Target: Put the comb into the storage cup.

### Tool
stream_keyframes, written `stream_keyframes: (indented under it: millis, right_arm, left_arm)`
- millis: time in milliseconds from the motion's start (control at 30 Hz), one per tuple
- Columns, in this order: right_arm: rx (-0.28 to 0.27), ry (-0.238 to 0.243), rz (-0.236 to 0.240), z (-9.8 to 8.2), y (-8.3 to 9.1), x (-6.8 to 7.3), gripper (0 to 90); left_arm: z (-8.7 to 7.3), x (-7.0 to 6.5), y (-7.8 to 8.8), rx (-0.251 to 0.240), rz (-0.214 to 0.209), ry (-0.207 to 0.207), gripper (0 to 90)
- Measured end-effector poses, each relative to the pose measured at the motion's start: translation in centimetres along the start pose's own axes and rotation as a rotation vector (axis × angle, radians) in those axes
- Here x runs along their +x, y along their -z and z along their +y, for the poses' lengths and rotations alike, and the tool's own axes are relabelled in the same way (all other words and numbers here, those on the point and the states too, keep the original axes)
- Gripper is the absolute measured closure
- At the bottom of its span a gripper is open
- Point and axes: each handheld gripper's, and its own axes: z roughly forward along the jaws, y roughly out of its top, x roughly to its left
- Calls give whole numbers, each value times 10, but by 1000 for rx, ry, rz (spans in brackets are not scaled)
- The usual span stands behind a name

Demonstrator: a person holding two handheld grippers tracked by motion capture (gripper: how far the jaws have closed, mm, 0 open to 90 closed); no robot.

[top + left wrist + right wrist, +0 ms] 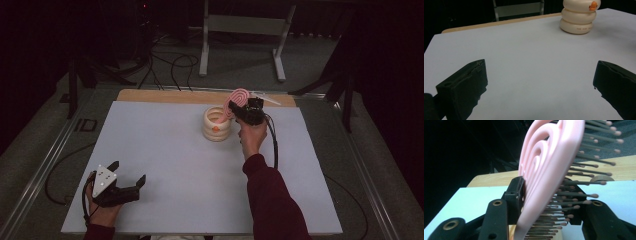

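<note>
Between the right jaws: a pink hairbrush (549, 170) stands with its head up, and in the right gripper view its flat back lies against the left pad while its bristles point toward the right pad.
Right gripper (243, 111): raised over the far part of the table beside the holder, with a hand (252, 137) in a dark red sleeve under it; its jaws sit apart by about the thickness of the brush.
Grip: the left pad touches the back of the brush; the bristle tips reach the right jaw, but whether that pad presses on them I cannot tell.
Brush from above: its oval head (235, 100) leans over the holder's near rim, just left of the right gripper.
Holder: a cream ringed pot (216, 124) with an orange mark on its front, standing on the sheet just left of and below the right gripper.
Left gripper (129, 176): low at the near left corner, well apart from the brush and pot, jaws spread wide with only bare sheet between them.
Ahead of the left gripper: the same pot (578, 17) stands far off to the right.
Surface: a white sheet (165, 150) over a wooden table (150, 95).
</note>
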Motion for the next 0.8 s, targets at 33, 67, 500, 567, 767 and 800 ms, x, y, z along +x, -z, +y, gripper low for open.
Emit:
stream_keyframes:
  millis: [33,67,500,567,767,800]
  right_arm:
    - [2,3,0,0,0,0,546]
    - [5,5,-1,0,1,-1,530]
    - [51,70,-3,2,9,-7,308]
    - [60,81,1,2,11,-8,276]
    - [80,100,18,1,16,-15,197]
    - [81,108,23,1,17,-16,183]
  left_arm:
    - [0,0,0,0,0,0,0]
    - [0,0,0,0,0,0,0]
    - [0,0,0,1,1,-1,0]
    - [0,0,-1,1,1,-1,0]
    - [0,-1,-1,-1,1,-1,0]
    - [0,-1,-1,-1,1,-1,0]
